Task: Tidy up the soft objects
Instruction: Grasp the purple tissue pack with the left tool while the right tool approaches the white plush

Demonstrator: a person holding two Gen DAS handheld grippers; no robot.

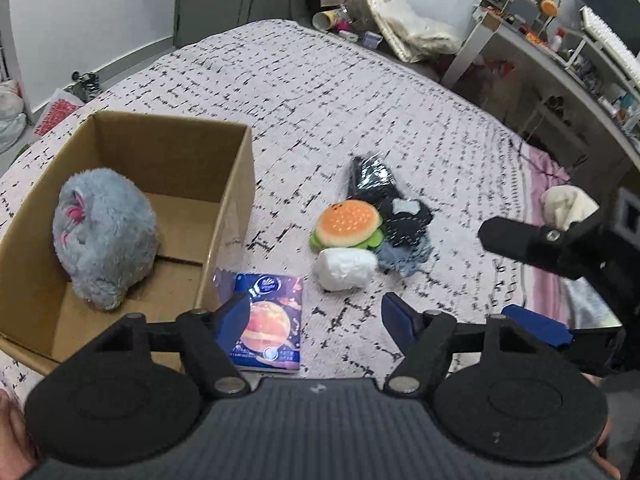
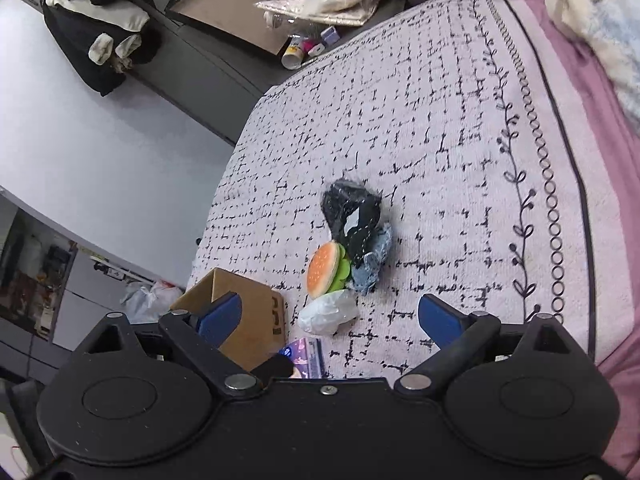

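Both tongs gape empty over the bed (image 1: pixel 360 92): left tongs (image 1: pixel 314 316) above a blue tissue pack (image 1: pixel 269 322), right tongs (image 2: pixel 330 318) near the pile. The grey plush (image 1: pixel 102 236) sits in the cardboard box (image 1: pixel 236 184) at left; burger plush (image 1: pixel 347 226), white bundle (image 1: pixel 345 268) and dark fabrics (image 1: pixel 400 216) lie together mid-bed.

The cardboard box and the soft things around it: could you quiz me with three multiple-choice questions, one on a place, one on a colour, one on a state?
1. Where is the fluffy grey plush toy?
A. inside the brown cardboard box
B. on the bedspread
C. between the fingers

2. What colour is the burger-shaped plush on top?
A. blue
B. orange
C. white

3. How is the left gripper?
A. shut on a toy
B. open, holding nothing
C. out of view

Answers: 1 A, it lies within the walls; 2 B, orange bun; 3 B, its fingers stand apart.
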